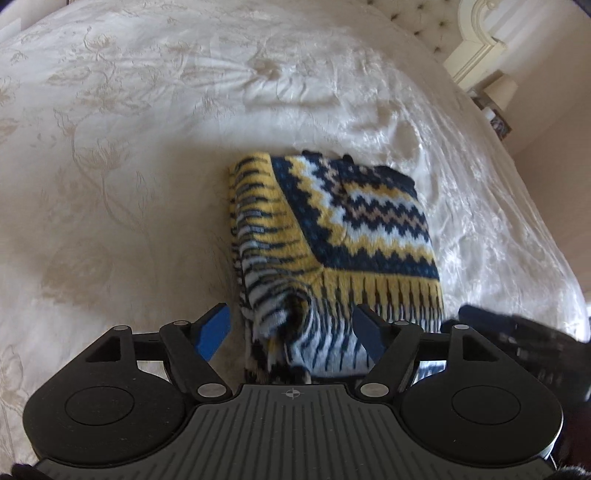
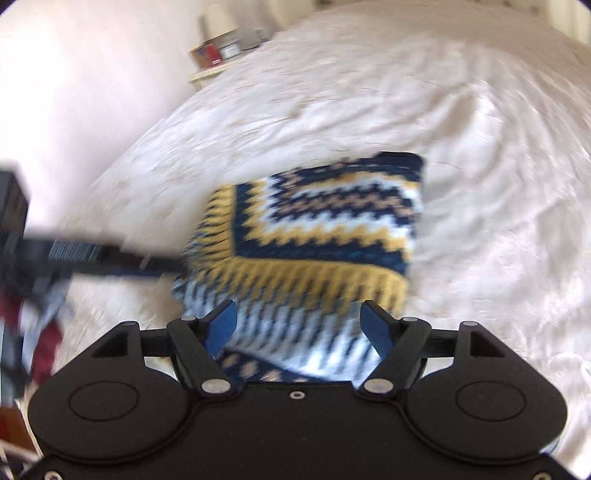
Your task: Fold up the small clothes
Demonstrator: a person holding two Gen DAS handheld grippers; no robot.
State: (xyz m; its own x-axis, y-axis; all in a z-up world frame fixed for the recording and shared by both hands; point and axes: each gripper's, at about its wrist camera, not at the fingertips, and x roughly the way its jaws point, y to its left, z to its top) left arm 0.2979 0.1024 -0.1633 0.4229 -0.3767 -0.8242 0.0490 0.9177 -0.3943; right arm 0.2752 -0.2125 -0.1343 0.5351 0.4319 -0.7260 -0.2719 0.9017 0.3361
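Folded knitted garment (image 1: pixel 332 236) in navy, yellow, white and tan zigzag bands, lying as a thick squarish bundle on the cream floral-patterned satin bedspread (image 1: pixel 129 147), well in from the bed's edges. One side rolled over, showing striped yellow and navy ribbing; a fringe-like yellow and navy band across the near edge, with a pale blue and navy striped layer spilling out below it toward the cameras. Left gripper (image 1: pixel 291 332) black with blue pads, jaws released and standing wide, the loose near end of the knit between them but not pinched. Right gripper (image 2: pixel 299 328) likewise spread apart, blue pads either side of the garment's near edge, nothing clamped; that view smeared by motion. Black body of the other gripper at the right rim of the left view and at the left rim of the right view. Beyond the bedspread, a cream tufted headboard (image 1: pixel 424 18) and a bedside table with small items (image 2: pixel 221 51).
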